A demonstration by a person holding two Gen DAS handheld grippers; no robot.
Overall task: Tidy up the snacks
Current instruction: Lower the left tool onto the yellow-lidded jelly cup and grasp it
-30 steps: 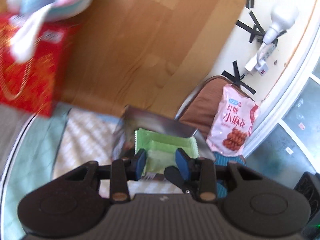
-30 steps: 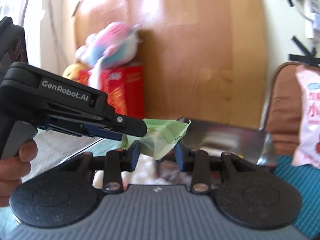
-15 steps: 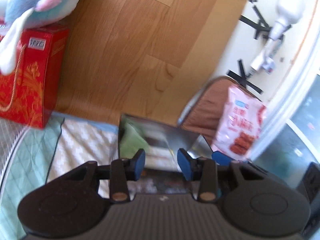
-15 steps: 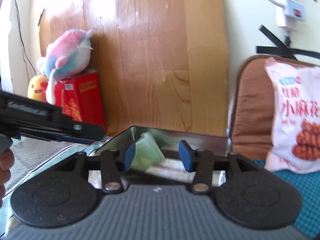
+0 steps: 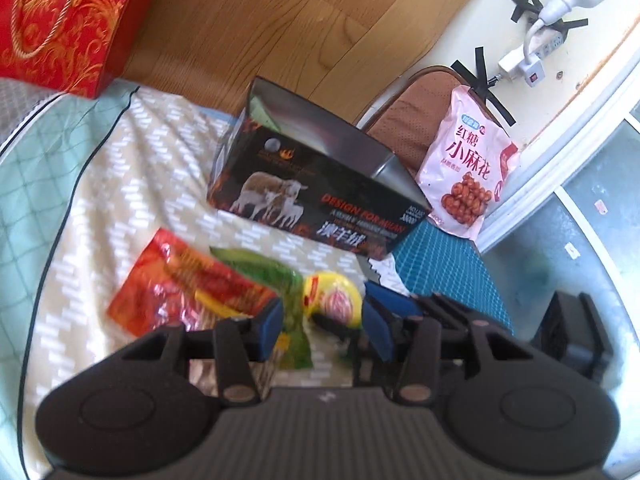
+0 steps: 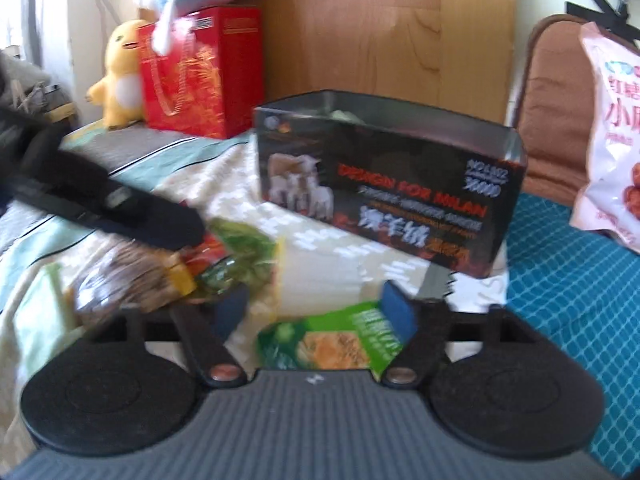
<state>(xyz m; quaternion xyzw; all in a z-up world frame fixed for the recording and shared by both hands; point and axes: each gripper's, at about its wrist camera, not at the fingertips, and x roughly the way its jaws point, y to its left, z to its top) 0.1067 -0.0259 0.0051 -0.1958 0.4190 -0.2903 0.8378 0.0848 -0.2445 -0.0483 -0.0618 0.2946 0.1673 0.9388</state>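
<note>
A black open box [image 5: 316, 200] with sheep printed on it stands on the bedspread; a light green packet [image 5: 262, 114] lies inside at its far left. The box also shows in the right wrist view [image 6: 392, 200]. My left gripper [image 5: 322, 326] is open and empty above a green and yellow packet [image 5: 328, 300], beside a red snack packet [image 5: 180, 296]. My right gripper [image 6: 316, 312] is open and empty over a green snack packet [image 6: 332, 344]. The left gripper's black arm [image 6: 104, 200] crosses the left of the right wrist view above more packets [image 6: 132, 272].
A pink snack bag [image 5: 468, 168] leans on a brown cushion [image 5: 408, 120] right of the box. A red gift box [image 5: 60, 24] with plush toys [image 6: 120, 72] stands at the back left against the wooden headboard [image 6: 380, 32]. A blue mat [image 6: 572, 280] lies on the right.
Both grippers have pulled back from over the box toward the loose packets on the bedspread. The light green packet, seen between the grippers a second ago, now lies in the box.
</note>
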